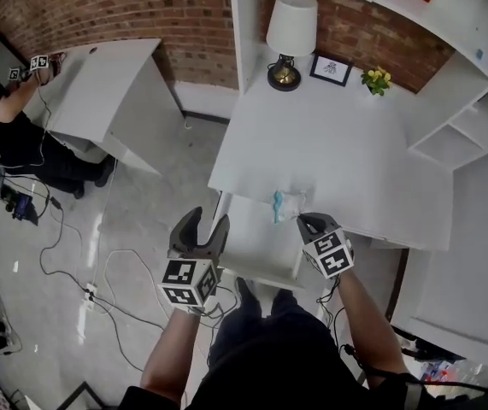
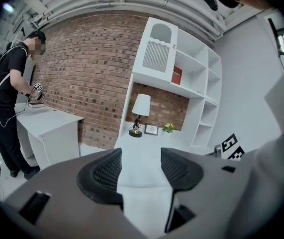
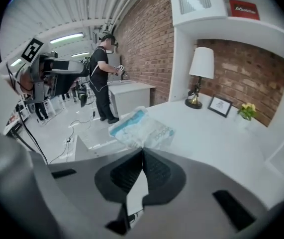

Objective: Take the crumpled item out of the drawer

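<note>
The crumpled item (image 1: 287,205), a white and blue plastic packet, hangs at the front edge of the white desk (image 1: 329,152), just past the back right corner of the open drawer (image 1: 256,248). My right gripper (image 1: 309,221) is shut on it. In the right gripper view the packet (image 3: 141,127) sticks out beyond the closed tips of the right gripper (image 3: 142,151), with the drawer (image 3: 96,139) below and to the left. My left gripper (image 1: 199,229) is open and holds nothing, beside the drawer's left front corner. In its own view the left gripper (image 2: 141,169) faces the desk top.
On the back of the desk stand a lamp (image 1: 291,34), a small picture frame (image 1: 331,69) and yellow flowers (image 1: 376,79). White shelving (image 1: 459,135) rises at the right. A second white desk (image 1: 111,88) with a person (image 1: 0,131) is far left. Cables (image 1: 98,272) lie on the floor.
</note>
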`<control>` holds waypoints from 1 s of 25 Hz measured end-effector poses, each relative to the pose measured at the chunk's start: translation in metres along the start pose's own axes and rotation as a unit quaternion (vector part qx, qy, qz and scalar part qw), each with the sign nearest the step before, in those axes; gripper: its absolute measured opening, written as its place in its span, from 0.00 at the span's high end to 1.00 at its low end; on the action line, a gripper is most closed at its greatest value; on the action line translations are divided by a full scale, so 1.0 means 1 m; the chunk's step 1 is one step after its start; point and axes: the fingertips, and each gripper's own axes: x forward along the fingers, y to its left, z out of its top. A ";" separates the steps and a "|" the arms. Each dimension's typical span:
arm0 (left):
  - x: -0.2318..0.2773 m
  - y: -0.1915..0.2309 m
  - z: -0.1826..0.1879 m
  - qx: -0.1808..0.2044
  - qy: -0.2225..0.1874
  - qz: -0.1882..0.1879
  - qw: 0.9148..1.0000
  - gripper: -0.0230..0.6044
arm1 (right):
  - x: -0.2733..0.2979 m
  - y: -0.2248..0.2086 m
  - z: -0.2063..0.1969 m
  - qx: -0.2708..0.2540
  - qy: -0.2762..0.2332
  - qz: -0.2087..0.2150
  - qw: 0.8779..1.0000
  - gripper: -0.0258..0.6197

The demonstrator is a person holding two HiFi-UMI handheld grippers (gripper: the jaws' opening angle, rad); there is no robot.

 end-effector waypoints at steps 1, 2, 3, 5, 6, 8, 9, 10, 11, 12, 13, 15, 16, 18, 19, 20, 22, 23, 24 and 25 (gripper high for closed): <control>0.000 -0.003 0.002 0.003 0.000 -0.007 1.000 0.57 | -0.005 -0.008 -0.001 0.009 -0.001 -0.015 1.000 0.96; 0.001 -0.006 0.003 0.005 0.001 -0.014 1.000 0.57 | -0.011 -0.017 -0.002 0.020 -0.002 -0.031 0.999 0.96; 0.003 -0.009 0.003 0.007 0.003 -0.023 1.000 0.57 | -0.017 -0.026 -0.003 0.034 -0.003 -0.046 0.998 0.96; 0.008 -0.017 0.000 0.011 0.009 -0.042 0.999 0.57 | -0.027 -0.045 -0.009 0.061 -0.003 -0.074 0.995 0.96; 0.012 -0.022 -0.002 0.014 0.012 -0.050 0.999 0.57 | -0.032 -0.054 -0.014 0.072 -0.002 -0.086 0.994 0.96; 0.021 -0.033 -0.005 0.030 0.020 -0.064 0.997 0.57 | -0.042 -0.074 -0.026 0.089 0.000 -0.108 0.990 0.96; 0.027 -0.039 -0.005 0.042 0.024 -0.068 0.997 0.57 | -0.047 -0.084 -0.033 0.097 0.002 -0.119 0.988 0.96; 0.032 -0.043 -0.006 0.052 0.027 -0.072 0.996 0.57 | -0.051 -0.094 -0.040 0.105 0.005 -0.129 0.986 0.96; 0.037 -0.047 -0.006 0.057 0.030 -0.075 0.995 0.57 | -0.055 -0.104 -0.047 0.113 0.007 -0.139 0.984 0.96; 0.042 -0.051 -0.006 0.058 0.033 -0.078 0.995 0.57 | -0.058 -0.113 -0.053 0.120 0.008 -0.149 0.982 0.96; 0.048 -0.054 -0.006 0.056 0.036 -0.080 0.995 0.57 | -0.061 -0.124 -0.057 0.125 0.008 -0.156 0.980 0.96; 0.057 -0.065 -0.007 0.051 0.041 -0.083 0.994 0.57 | -0.063 -0.146 -0.062 0.131 0.007 -0.167 0.977 0.96; 0.061 -0.072 -0.008 0.052 0.043 -0.084 0.994 0.57 | -0.063 -0.157 -0.066 0.133 0.008 -0.170 0.976 0.96; 0.068 -0.085 -0.011 0.061 0.049 -0.083 0.994 0.57 | -0.061 -0.182 -0.076 0.139 0.013 -0.174 0.975 0.96; 0.071 -0.089 -0.012 0.065 0.052 -0.080 0.993 0.57 | -0.058 -0.195 -0.080 0.145 0.016 -0.173 0.974 0.96; 0.073 -0.091 -0.013 0.069 0.055 -0.075 0.993 0.57 | -0.053 -0.206 -0.084 0.153 0.018 -0.171 0.973 0.96; 0.076 -0.093 -0.015 0.067 0.060 -0.062 0.994 0.57 | -0.043 -0.228 -0.090 0.167 0.022 -0.167 0.972 0.96; 0.077 -0.093 -0.016 0.064 0.062 -0.054 0.995 0.57 | -0.039 -0.238 -0.094 0.171 0.027 -0.165 0.971 0.96; 0.078 -0.093 -0.018 0.062 0.065 -0.047 0.995 0.57 | -0.034 -0.248 -0.098 0.173 0.033 -0.165 0.970 0.96; 0.078 -0.093 -0.020 0.061 0.069 -0.040 0.995 0.57 | -0.031 -0.258 -0.100 0.173 0.039 -0.166 0.970 0.96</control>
